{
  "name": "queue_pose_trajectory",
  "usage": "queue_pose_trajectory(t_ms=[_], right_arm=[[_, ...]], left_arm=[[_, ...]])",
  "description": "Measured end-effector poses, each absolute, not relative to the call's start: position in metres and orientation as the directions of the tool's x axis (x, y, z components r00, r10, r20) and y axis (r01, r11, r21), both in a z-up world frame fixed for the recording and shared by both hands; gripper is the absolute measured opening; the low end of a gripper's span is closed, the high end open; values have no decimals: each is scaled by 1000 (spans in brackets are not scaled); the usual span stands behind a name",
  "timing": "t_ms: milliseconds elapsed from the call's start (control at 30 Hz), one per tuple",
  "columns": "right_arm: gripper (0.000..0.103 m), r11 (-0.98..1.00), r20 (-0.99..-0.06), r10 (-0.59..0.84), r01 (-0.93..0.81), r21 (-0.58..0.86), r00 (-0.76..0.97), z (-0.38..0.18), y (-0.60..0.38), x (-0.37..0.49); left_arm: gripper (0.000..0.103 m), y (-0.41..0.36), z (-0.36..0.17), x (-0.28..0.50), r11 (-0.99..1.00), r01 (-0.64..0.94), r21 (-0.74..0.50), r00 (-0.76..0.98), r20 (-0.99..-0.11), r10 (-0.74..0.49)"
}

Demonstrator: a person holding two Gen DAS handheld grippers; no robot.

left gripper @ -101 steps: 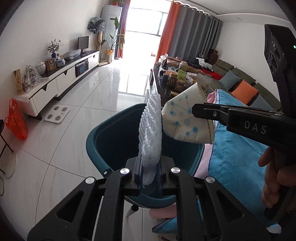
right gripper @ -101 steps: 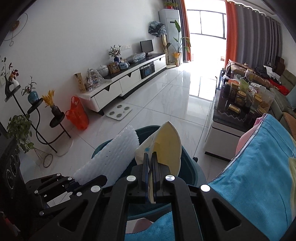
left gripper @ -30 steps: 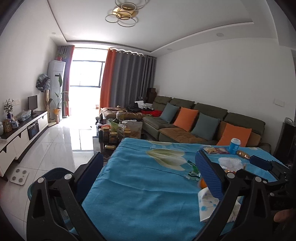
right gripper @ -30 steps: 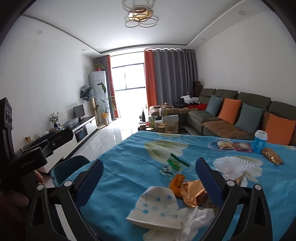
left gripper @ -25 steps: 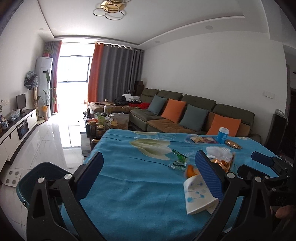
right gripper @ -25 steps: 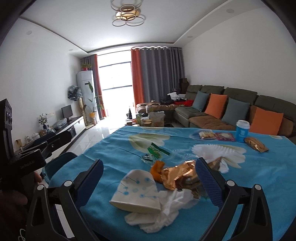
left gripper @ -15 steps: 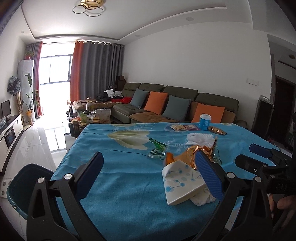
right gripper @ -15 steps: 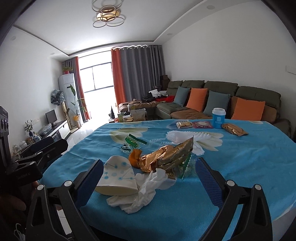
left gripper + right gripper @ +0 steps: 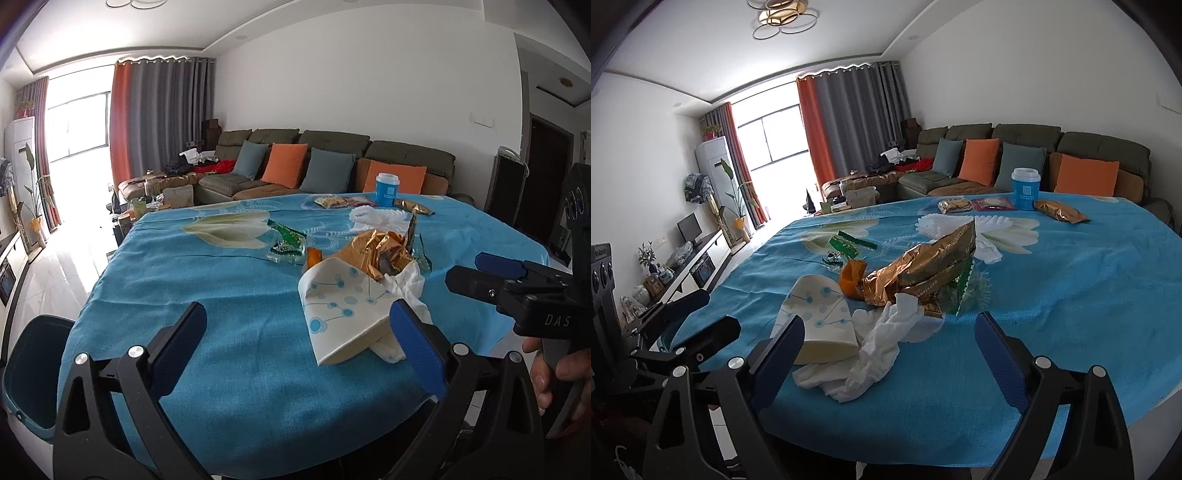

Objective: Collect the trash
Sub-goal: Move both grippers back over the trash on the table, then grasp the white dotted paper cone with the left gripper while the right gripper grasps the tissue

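A trash pile lies on the blue tablecloth (image 9: 229, 295): a flattened patterned paper cup (image 9: 340, 310) (image 9: 822, 325), crumpled white tissue (image 9: 875, 350) (image 9: 404, 286), a gold foil wrapper (image 9: 376, 254) (image 9: 923, 273), an orange peel (image 9: 851, 282) and green wrappers (image 9: 288, 240). My left gripper (image 9: 295, 343) is open and empty, low over the near table edge, left of the cup. My right gripper (image 9: 890, 350) is open and empty, with the tissue between its fingers. The teal bin (image 9: 26, 373) stands on the floor at the left.
At the table's far side are a blue cup with a white lid (image 9: 1026, 188), snack packets (image 9: 975, 204), a gold packet (image 9: 1060, 212) and white paper liners (image 9: 960, 223). A sofa with cushions (image 9: 295, 166) is behind. A TV cabinet (image 9: 683, 266) runs along the left wall.
Both grippers held a white foam net and a paper cup over the bin, then opened empty. Both have swung back to the table and closer to the trash pile.
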State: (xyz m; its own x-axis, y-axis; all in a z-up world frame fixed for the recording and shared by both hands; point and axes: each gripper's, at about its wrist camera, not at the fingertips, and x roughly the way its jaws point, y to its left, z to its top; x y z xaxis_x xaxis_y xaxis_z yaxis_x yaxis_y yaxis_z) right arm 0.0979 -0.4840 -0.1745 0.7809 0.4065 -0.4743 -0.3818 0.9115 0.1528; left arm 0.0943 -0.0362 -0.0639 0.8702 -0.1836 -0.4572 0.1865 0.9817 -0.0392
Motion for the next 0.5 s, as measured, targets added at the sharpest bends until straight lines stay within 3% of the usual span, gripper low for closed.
queue_pose_trajectory(t_ms=[300, 500], right_arm=[[84, 917, -525, 393, -364, 163, 755, -185, -482, 108], [84, 915, -540, 397, -366, 169, 743, -189, -479, 114]], left_arm=[[97, -59, -92, 106, 968, 216, 124, 849, -514, -123], [97, -69, -100, 111, 955, 195, 224, 862, -503, -59]])
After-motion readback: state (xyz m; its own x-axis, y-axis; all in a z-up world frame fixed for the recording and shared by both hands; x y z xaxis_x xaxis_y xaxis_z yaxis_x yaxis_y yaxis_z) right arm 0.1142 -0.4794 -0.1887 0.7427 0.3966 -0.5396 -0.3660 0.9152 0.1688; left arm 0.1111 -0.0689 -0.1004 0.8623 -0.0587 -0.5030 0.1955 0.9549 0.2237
